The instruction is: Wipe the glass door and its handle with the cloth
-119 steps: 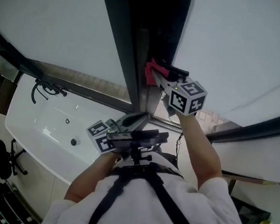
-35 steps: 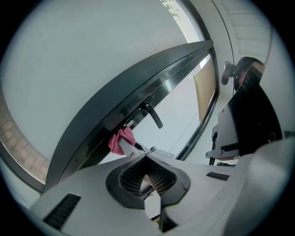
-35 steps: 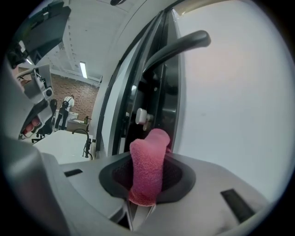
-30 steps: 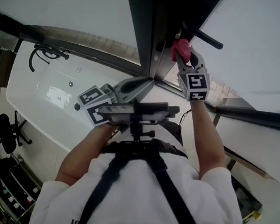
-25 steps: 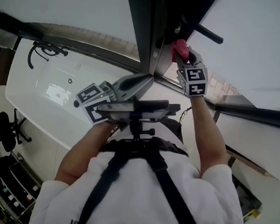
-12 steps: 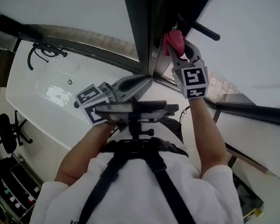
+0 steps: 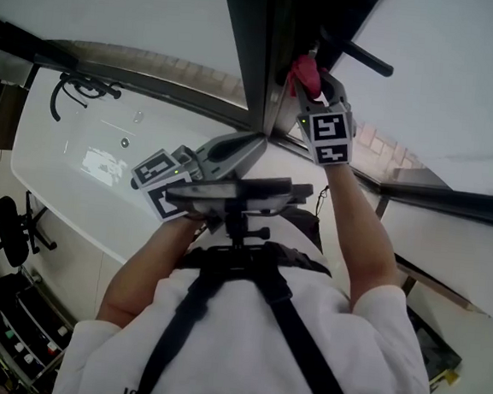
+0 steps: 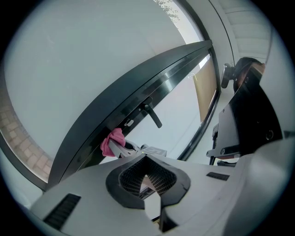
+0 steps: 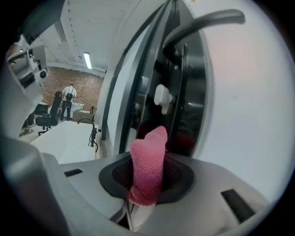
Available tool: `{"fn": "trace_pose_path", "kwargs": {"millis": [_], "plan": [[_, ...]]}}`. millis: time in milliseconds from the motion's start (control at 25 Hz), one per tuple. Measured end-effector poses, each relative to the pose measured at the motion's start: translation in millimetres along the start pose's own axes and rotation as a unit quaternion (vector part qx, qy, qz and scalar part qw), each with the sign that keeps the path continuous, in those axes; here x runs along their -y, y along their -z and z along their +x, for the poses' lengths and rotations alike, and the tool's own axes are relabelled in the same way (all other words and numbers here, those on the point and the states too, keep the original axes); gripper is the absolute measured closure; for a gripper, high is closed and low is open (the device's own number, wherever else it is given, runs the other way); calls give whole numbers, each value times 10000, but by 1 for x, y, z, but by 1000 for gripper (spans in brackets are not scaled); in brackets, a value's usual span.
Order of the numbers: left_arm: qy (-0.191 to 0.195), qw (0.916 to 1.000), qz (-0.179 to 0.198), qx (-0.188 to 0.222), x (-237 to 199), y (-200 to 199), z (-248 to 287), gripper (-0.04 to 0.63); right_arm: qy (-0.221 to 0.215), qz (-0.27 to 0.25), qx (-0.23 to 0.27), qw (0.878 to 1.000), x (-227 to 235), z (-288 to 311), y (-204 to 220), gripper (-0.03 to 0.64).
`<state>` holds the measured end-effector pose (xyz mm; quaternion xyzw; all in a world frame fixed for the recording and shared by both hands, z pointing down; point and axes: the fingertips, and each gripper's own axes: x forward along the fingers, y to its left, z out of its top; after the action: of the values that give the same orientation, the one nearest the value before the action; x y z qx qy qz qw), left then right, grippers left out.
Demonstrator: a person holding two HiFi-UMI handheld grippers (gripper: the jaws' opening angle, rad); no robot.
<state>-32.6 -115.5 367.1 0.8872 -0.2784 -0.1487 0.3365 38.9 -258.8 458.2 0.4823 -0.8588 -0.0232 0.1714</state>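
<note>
- The right gripper (image 7: 311,79) is up at the dark frame (image 7: 252,55) of the door (image 9: 251,120). Its jaws are clamped on the pink cloth (image 7: 306,67), and a short nub of cloth sticks out past the tips.
- In the right gripper view the nub points at the dark strip just below the white latch (image 9: 162,97). The handle (image 9: 203,22) is a bit further up. I can't tell for sure whether the cloth is touching the frame or sitting just off it.
- The left gripper (image 7: 253,144) hangs low by the chest, well away from the door. Its jaws are closed with nothing in them, so it's basically idle.
- My read is that I'm on the frame and handle part of the job, and the big panes look like they're mostly left to do.
- Tips for doing this bit right:
  - Lead with the cloth, not the tips. There's so little fabric poking out that tilting the gripper would probably put hard jaw on the glass or paint.
  - Press lightly and evenly, and slide along the frame rather than dabbing at it.
  - Go around the latch, because a snag there could pull the cloth out.
  - On the handle, I'd run the nub along the top of the bar, then roll the wrist to get the underside and the base where it meets the frame.
  - Hold the clamp tight the whole way. The cloth will drag on the bar, and a loose grip means dropping it.
</note>
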Motion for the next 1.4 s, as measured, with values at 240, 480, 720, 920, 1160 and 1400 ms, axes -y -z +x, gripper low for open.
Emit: {"fn": "trace_pose_path", "kwargs": {"millis": [240, 480, 720, 920, 1160, 1400], "plan": [[-86, 10000, 3, 14, 0, 2, 1, 603, 1, 117, -154, 9998, 1, 2, 19, 520], [-195, 9998, -33, 15, -7, 0, -3, 603, -89, 119, -20, 9999, -6, 6, 20, 522], [-231, 9997, 11, -17, 0, 9, 1, 603, -163, 8, -24, 9999, -7, 0, 28, 522], [-282, 9996, 25, 15, -1, 9, 0, 603, -208, -296, -318, 9988, -11, 8, 44, 522], [-381, 9992, 39, 88, -4, 9, -4, 603, -241, -575, -1128, 9917, -8, 18, 81, 522], [-414, 9990, 27, 140, -3, 9, -7, 603, -73, 409, -1500, 9878, 5, 9, 112, 521]]}}
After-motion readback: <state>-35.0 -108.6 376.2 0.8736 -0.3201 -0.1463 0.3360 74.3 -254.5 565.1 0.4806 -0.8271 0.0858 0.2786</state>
